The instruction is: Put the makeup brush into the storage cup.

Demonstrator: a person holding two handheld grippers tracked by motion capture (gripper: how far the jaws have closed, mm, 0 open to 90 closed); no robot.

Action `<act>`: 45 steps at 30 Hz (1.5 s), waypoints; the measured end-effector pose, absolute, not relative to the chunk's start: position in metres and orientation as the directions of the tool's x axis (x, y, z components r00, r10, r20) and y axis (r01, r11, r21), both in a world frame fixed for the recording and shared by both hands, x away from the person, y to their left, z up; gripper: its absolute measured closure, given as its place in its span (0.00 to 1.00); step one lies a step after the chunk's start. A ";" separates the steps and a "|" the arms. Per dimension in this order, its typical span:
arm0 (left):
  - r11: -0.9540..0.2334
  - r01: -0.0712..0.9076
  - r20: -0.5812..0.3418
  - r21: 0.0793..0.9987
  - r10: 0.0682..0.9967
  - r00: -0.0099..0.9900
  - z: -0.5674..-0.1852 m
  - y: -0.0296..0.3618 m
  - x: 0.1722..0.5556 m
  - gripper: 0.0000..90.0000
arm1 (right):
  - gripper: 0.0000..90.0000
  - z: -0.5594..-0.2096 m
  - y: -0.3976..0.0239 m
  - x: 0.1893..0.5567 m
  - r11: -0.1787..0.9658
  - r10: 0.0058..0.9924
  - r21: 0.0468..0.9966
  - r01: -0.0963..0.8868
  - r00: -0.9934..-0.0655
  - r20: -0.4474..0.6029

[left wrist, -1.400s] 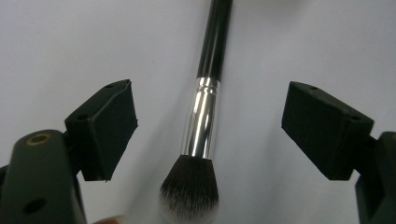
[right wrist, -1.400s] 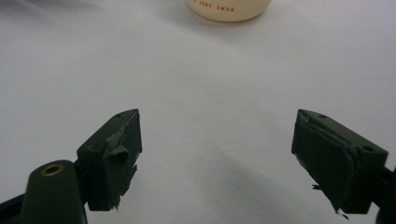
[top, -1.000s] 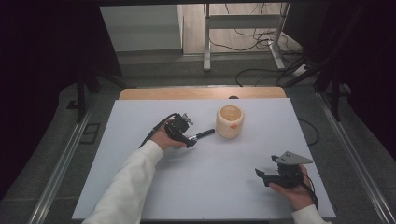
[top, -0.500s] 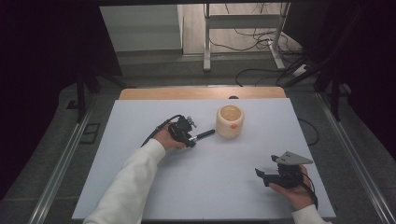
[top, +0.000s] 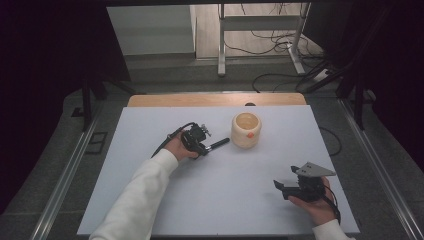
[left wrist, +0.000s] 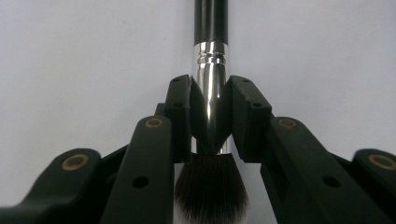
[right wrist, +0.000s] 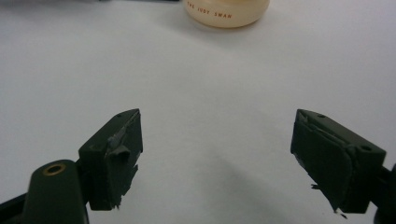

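Observation:
A makeup brush (left wrist: 211, 28) with a black handle, silver ferrule and dark bristles lies on the white table (top: 235, 200). My left gripper (left wrist: 210, 100) has just been closing and is now shut on the brush's ferrule, with the bristles toward the camera. From the high view the left gripper (top: 204, 147) sits left of centre, and the brush handle (top: 219, 144) points right toward a cream cup (top: 246, 130). My right gripper (top: 280, 188) rests near the front right in the person's hand. Its jaws stand wide apart with nothing between them (right wrist: 215, 144), facing the cup (right wrist: 227, 11).
A wooden strip (top: 215, 99) runs along the table's far edge. The cup carries a small orange mark and printed lettering. Cables and a metal stand (top: 260, 30) lie on the floor beyond the table. Metal rails (top: 65, 180) flank both sides.
The left gripper's jaws have drawn together on the brush. Both hands, the cup and the brush stay where they were.

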State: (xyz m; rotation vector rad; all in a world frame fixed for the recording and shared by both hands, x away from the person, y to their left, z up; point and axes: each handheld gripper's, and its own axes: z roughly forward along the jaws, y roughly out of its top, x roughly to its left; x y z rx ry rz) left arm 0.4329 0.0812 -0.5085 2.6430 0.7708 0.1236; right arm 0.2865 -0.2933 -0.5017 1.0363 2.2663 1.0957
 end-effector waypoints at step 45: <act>-0.765 0.426 0.038 0.484 0.504 0.863 -0.456 0.116 0.378 0.79 | 0.20 -0.500 -0.294 0.285 0.404 0.779 0.808 0.429 -0.625 -0.058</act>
